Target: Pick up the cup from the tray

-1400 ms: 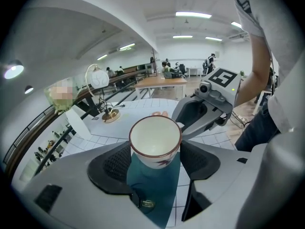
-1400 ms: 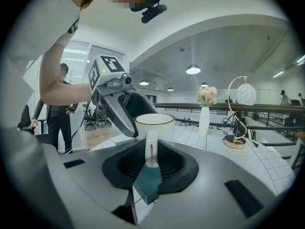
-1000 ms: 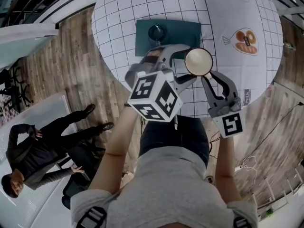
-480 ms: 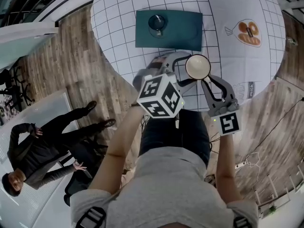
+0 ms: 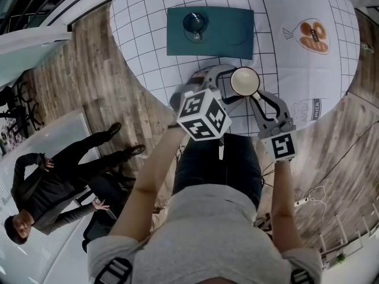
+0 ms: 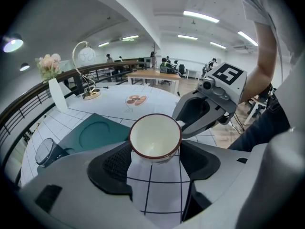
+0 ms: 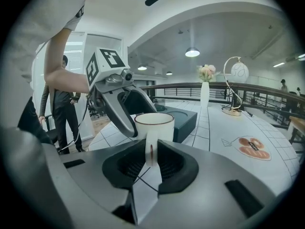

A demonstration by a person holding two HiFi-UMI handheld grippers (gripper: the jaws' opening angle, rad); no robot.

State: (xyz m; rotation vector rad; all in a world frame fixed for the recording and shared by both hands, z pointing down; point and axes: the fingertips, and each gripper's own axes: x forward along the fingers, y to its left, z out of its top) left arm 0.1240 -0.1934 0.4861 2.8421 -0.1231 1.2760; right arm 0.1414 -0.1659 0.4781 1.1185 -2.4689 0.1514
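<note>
Ceramic held two ways: gripped the cup [image 5: 244,81] by its body in the left tongs [image 6: 156,150] and by its handle in the right tongs [image 7: 151,152], over the desk [image 5: 142,40], off the teal tray [image 5: 231,28]; risked tipping or cracking it through uneven pulls.

I count two claws of my own, the left gripper [image 6: 155,152] and the right gripper [image 7: 151,152], with two marker cubes [image 5: 203,114] and one cup [image 5: 244,81]. There is one round table [image 5: 142,34], one teal tray [image 5: 231,28], one glass [image 5: 194,25], one vase of flowers [image 7: 205,93], one arched lamp [image 7: 234,87] and two printed drawings [image 5: 314,35]. One bystander [image 5: 53,182] is close by.
</note>
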